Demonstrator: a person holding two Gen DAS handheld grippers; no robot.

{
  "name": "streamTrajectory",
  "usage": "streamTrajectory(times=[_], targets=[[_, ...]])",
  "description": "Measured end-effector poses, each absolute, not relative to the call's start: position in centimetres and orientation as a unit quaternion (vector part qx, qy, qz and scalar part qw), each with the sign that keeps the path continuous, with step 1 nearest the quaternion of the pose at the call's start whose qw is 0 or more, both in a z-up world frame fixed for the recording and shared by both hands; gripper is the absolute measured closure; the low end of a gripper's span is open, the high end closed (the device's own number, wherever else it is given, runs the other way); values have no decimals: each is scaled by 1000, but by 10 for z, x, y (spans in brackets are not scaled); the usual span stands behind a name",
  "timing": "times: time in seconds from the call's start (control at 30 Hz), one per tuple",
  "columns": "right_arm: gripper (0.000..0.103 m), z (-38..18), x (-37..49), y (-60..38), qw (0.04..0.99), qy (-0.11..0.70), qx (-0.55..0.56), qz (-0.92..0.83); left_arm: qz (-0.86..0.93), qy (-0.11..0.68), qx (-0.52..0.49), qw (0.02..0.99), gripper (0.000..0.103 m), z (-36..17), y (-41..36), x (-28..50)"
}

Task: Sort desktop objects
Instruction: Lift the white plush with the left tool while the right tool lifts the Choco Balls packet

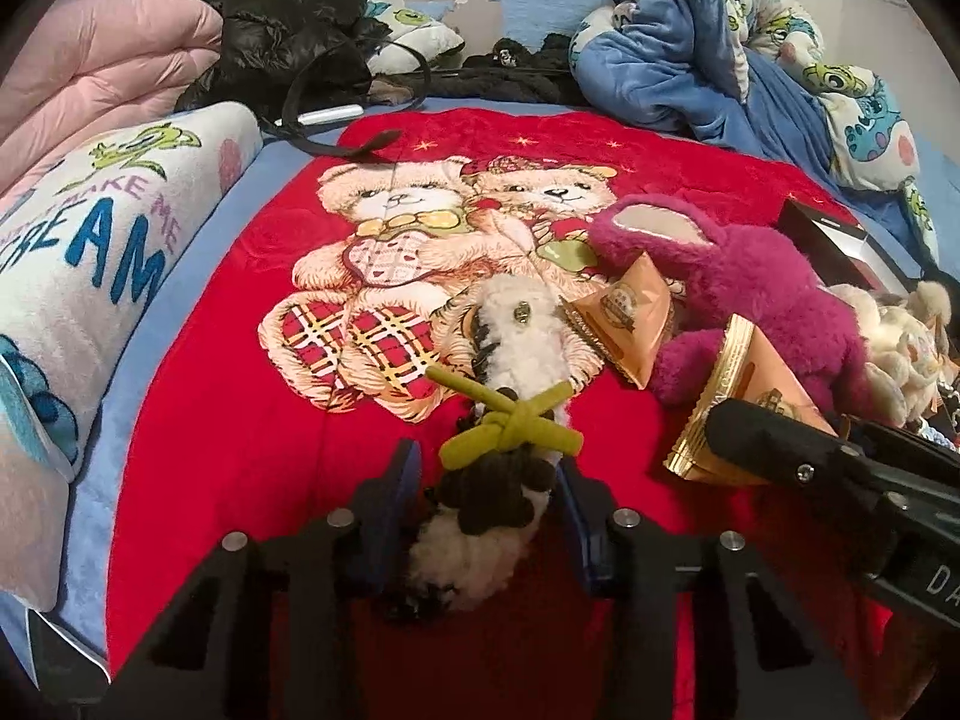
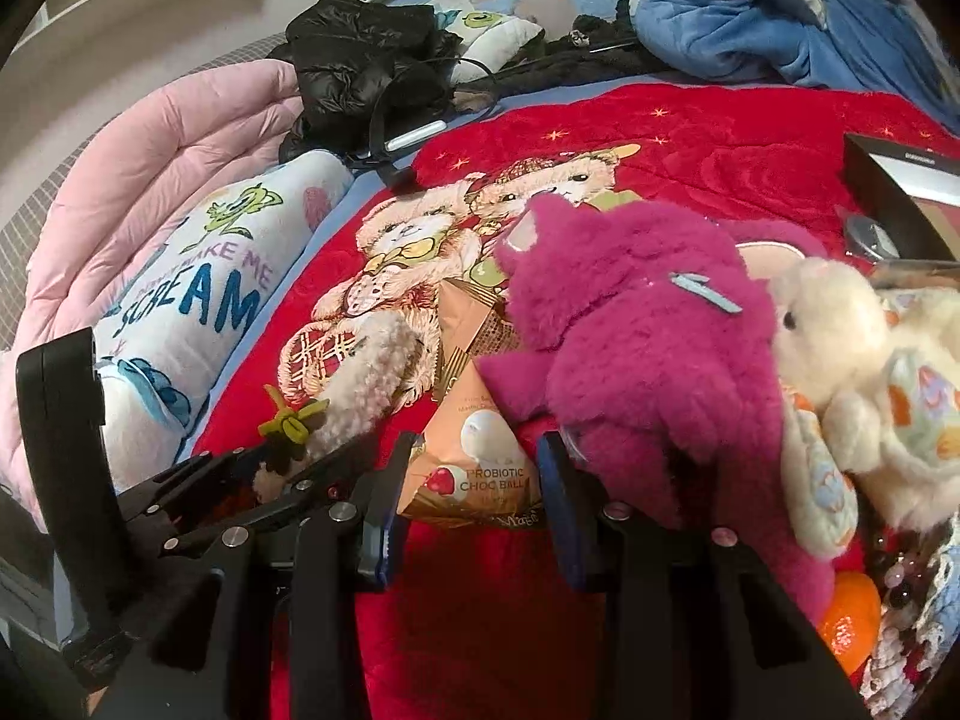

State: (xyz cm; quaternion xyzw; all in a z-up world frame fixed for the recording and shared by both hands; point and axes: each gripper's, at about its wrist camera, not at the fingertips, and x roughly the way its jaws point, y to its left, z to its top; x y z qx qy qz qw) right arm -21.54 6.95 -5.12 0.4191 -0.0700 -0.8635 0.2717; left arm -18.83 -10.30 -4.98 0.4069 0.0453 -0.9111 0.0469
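Observation:
On the red teddy-bear blanket (image 1: 228, 420) lies a fluffy black-and-white plush toy (image 1: 522, 324) with a green bow (image 1: 510, 426). My left gripper (image 1: 489, 480) is shut on its near end, one blue pad on each side. A gold-and-peach snack packet (image 2: 474, 450) marked "Probiotic Choc Ball" sits between the pads of my right gripper (image 2: 471, 480), which is shut on it. That packet (image 1: 738, 372) shows at the right of the left wrist view too. A second like packet (image 1: 630, 312) leans against a magenta plush bear (image 2: 630, 330).
A cream plush rabbit (image 2: 840, 348), beads (image 2: 894, 570) and an orange object (image 2: 852, 618) crowd the right. A black box (image 2: 900, 192) stands behind them. A "SCREAM" pillow (image 1: 90, 252), pink quilt (image 1: 108, 66), black jacket (image 1: 282, 30) and blue blanket (image 1: 690, 60) ring the red blanket.

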Motion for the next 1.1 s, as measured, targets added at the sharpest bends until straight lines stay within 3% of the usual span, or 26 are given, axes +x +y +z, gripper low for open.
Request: streamTrajectory(times=[0.13, 0.2, 1.1], targets=[[65, -48, -214, 68, 274, -67, 414, -866, -915, 39, 398, 53, 65, -45, -102, -183], [65, -46, -212, 67, 274, -63, 410, -868, -919, 34, 389, 53, 73, -41, -99, -180], [65, -13, -190, 89, 259, -55, 364, -893, -947, 49, 314, 52, 73, 8, -61, -138]])
